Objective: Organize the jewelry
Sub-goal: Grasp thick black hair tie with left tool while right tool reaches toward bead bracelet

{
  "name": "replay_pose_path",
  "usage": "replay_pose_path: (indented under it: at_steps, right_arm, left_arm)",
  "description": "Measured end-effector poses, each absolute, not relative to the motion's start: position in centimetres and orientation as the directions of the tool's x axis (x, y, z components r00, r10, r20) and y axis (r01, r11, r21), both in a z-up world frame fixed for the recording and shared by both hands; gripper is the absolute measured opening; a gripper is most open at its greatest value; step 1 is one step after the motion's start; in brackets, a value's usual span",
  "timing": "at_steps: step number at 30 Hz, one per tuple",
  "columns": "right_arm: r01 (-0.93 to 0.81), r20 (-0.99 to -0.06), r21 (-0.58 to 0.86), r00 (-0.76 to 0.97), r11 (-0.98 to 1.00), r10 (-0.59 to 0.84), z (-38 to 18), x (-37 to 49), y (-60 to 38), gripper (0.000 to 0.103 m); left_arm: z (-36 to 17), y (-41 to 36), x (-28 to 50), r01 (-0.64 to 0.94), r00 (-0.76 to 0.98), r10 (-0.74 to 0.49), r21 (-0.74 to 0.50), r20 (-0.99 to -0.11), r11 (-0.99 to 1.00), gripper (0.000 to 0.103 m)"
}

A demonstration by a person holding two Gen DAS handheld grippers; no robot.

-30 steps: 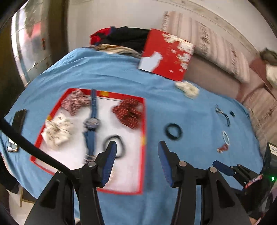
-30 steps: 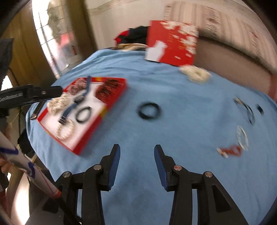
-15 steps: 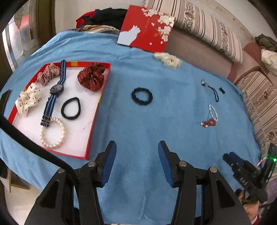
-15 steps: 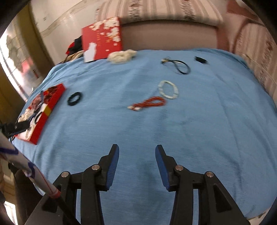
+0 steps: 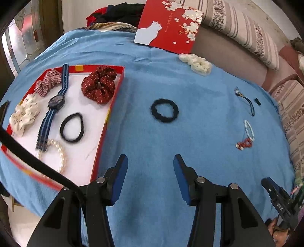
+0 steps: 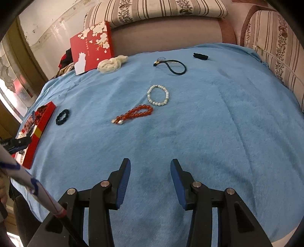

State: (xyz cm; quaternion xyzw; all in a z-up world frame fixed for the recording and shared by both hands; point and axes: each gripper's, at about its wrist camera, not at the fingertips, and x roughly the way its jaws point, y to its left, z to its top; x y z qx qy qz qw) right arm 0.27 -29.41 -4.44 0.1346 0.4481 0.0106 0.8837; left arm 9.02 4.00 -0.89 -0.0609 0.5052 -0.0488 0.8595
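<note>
A red tray with a white floor lies at the left on the blue cloth. It holds a watch, a dark red scrunchie, a black hair tie, a pearl bracelet and two more scrunchies. A black scrunchie lies loose on the cloth ahead of my left gripper, which is open and empty. My right gripper is open too, with nothing between its fingers. Ahead of it lie a red bead bracelet and a white bead bracelet.
Further back on the cloth are a black cord loop, a small black piece and a cream scrunchie. A red box lid leans on the striped sofa. A cable crosses the tray's near corner in the left wrist view.
Both views swung right: the left from over the tray to the cloth beside it, the right from the black scrunchie to the two bead bracelets. Both grippers came lower and stayed open.
</note>
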Motion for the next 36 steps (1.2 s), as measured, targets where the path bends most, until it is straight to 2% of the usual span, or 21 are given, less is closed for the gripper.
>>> replay_pose_path:
  at_steps: [13,17,25,26,27,28,29,36]
  right_arm:
    - [0.154,-0.799,0.201,0.597,0.967,0.07,-4.4,8.9,-33.0,0.047]
    - [0.158,-0.811,0.192,0.581,0.969,0.066,-5.3,12.2,-33.4,0.047]
    - [0.127,-0.833,0.131,0.551,0.983,0.04,-7.2,15.6,-31.7,0.049]
    - [0.123,-0.833,0.113,0.553,0.986,0.027,-7.3,15.7,-31.3,0.046]
    - [0.119,-0.831,0.111,0.556,0.987,0.027,-7.3,15.8,-31.3,0.03]
    - [0.11,-0.83,0.114,0.557,0.987,0.034,-7.3,16.0,-31.2,0.02]
    - [0.099,-0.833,0.115,0.552,0.988,0.042,-7.1,16.1,-31.0,0.007]
    - [0.069,-0.795,0.187,0.597,0.98,0.11,-3.6,14.0,-31.1,0.006]
  left_arm:
    - [-4.6,2.1,19.1,0.042,0.444,-0.159,-0.157,-0.882,0.987,0.045]
    - [-6.0,1.6,20.4,0.047,0.416,-0.185,-0.182,-0.89,0.982,0.042]
    - [-6.5,-0.3,20.9,0.087,0.45,-0.14,-0.112,-0.882,0.99,0.042]
    - [-6.5,-0.5,20.9,0.089,0.459,-0.121,-0.091,-0.88,0.992,0.038]
    - [-6.4,-0.8,20.8,0.091,0.467,-0.099,-0.063,-0.879,0.994,0.03]
    - [-6.4,-1.1,20.6,0.096,0.475,-0.067,-0.024,-0.877,0.995,0.008]
    - [-6.4,-1.3,20.5,0.107,0.474,-0.059,-0.009,-0.879,0.994,0.006]
    - [-2.2,0.0,17.5,0.141,0.497,-0.192,-0.14,-0.846,0.98,0.006]
